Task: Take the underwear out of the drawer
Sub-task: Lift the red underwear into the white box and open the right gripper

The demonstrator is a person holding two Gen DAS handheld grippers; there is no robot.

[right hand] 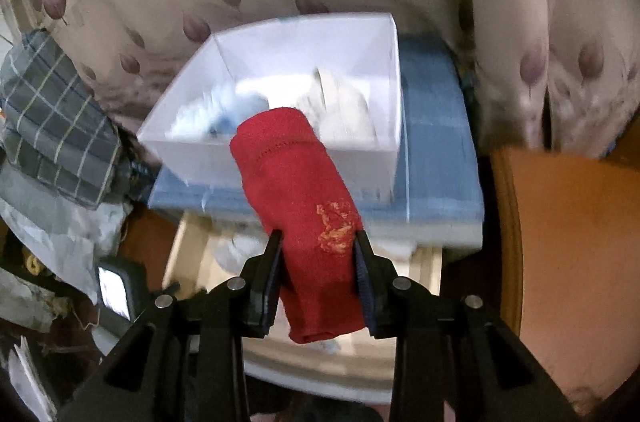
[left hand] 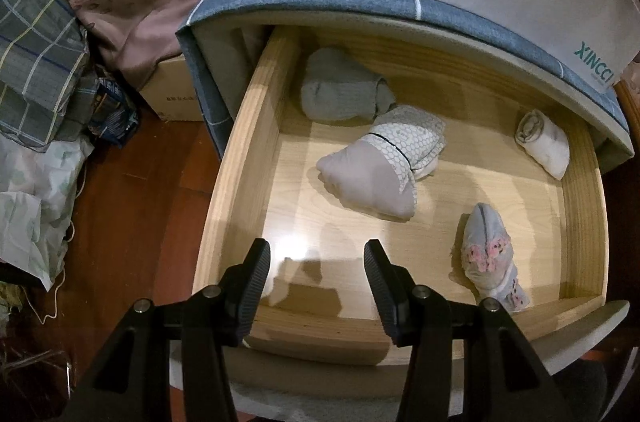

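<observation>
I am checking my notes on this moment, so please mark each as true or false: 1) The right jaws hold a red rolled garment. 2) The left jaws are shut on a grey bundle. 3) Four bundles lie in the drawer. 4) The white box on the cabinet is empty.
1) The right gripper holds a red rolled garment. True.
2) The left gripper is shut on a grey bundle. False: it is open and holds nothing, above the drawer.
3) Four bundles lie in the drawer. True, as far as the left wrist view shows.
4) The white box is empty. False: pale, blurred clothes lie in it.
</observation>
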